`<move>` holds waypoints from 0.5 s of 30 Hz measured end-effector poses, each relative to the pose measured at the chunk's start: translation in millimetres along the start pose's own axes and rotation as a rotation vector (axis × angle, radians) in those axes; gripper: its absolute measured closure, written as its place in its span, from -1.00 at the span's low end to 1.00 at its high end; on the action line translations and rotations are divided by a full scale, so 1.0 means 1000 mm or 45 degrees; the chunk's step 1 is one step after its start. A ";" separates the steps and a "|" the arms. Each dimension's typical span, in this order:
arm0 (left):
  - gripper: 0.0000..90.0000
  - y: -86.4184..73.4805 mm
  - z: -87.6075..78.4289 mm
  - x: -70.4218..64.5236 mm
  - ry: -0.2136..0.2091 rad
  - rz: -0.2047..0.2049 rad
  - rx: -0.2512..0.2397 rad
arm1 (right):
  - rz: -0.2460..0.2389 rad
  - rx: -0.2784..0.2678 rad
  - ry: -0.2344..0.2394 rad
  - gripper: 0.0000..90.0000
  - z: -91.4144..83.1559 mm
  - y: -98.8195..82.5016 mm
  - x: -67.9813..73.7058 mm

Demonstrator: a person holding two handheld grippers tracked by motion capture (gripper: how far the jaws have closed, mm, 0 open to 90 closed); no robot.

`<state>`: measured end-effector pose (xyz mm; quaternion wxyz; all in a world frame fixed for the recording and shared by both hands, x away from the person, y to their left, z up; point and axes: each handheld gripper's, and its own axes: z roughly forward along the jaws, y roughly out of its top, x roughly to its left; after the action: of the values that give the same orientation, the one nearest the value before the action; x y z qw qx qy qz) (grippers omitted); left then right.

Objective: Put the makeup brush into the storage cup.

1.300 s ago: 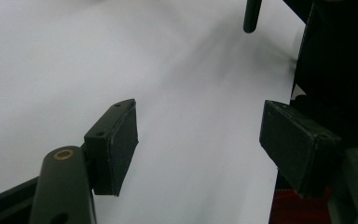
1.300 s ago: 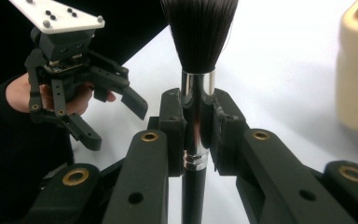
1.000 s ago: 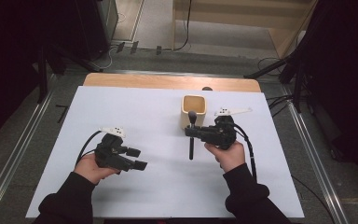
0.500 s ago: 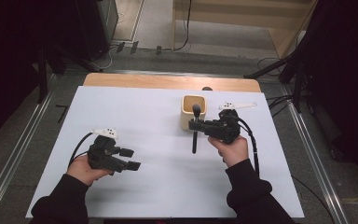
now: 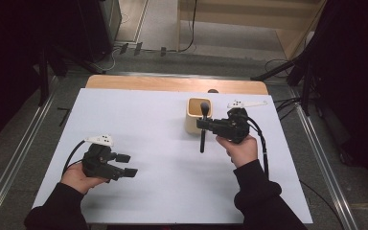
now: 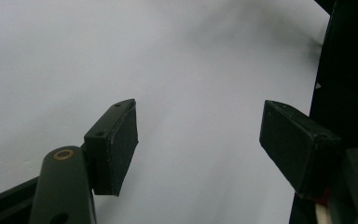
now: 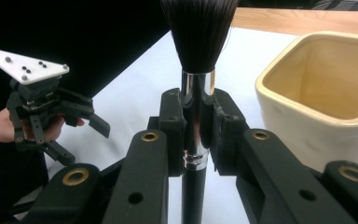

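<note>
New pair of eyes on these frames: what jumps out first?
The makeup brush clamped by its chrome ferrule in the right gripper, bristles up beside the cream square cup at the table's far right. Then the left gripper, jaws wide open with nothing between them over bare white table, near left.

I count one black-handled makeup brush with dark bristles and a silver ferrule, one cream square ceramic cup, one white table sheet, and my two black two-jaw grippers, left and right.
</note>
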<state>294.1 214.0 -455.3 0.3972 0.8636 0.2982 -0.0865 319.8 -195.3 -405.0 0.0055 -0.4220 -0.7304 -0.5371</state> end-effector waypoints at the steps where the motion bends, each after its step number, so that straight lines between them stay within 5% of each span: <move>1: -0.37 0.000 0.000 0.000 -0.004 0.000 0.004 | -0.003 -0.002 -0.005 0.75 0.000 0.001 0.000; 15: -0.37 0.001 -0.001 0.003 -0.015 -0.020 -0.007 | -0.008 -0.037 -0.049 0.75 -0.011 0.020 -0.005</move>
<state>296.6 215.6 -455.1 0.4006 0.8596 0.3028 -0.0941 330.3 -205.5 -387.0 -0.0162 -0.4301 -0.7237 -0.5395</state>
